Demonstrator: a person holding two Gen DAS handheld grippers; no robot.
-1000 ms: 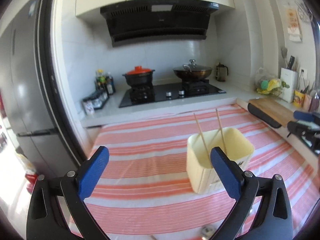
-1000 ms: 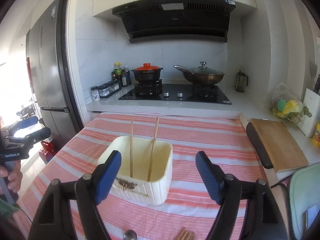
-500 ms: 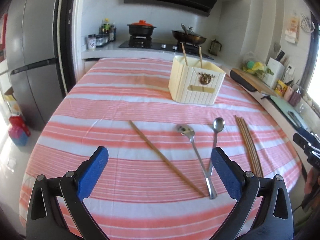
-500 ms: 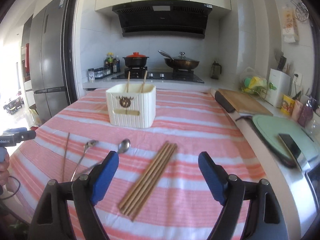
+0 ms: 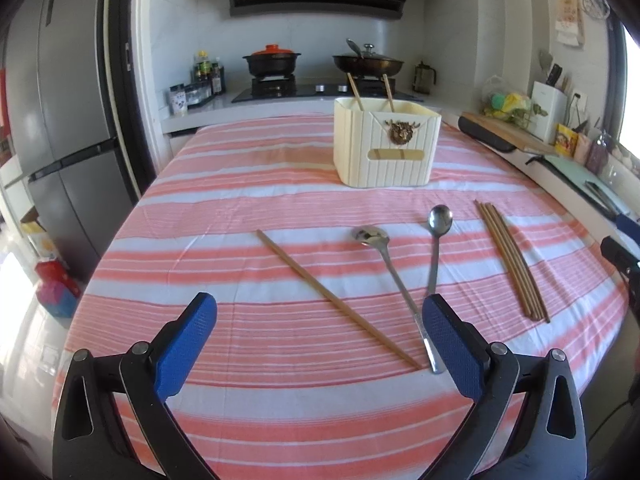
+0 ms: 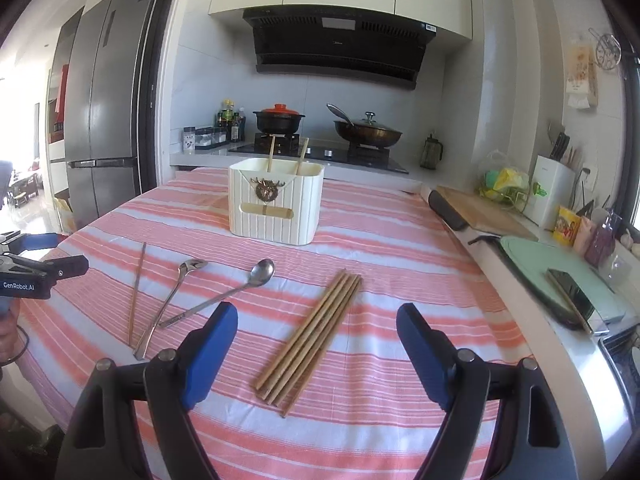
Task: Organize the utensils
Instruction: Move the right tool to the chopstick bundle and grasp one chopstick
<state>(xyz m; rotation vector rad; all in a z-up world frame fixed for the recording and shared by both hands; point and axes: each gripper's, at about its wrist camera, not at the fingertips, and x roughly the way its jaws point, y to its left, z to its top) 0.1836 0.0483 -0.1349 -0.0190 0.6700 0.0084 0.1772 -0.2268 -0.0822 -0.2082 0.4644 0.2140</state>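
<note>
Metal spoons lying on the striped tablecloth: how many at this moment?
2. One shiny metal spoon lies bowl-up beside the single wooden chopstick; the other metal spoon lies right of it, their handles crossing near the left gripper. None shows in the cream holder.

Utensils on the worktop point(image 5: 224, 208), ahead of both tongs.
Holder point(image 5: 387, 145) farthest; single chopstick point(image 5: 336, 298) ahead of left tongs point(image 5: 320, 338), spoons point(image 5: 394, 276) beside it, chopstick bundle point(image 6: 310, 338) between right tongs point(image 6: 316, 350).
</note>
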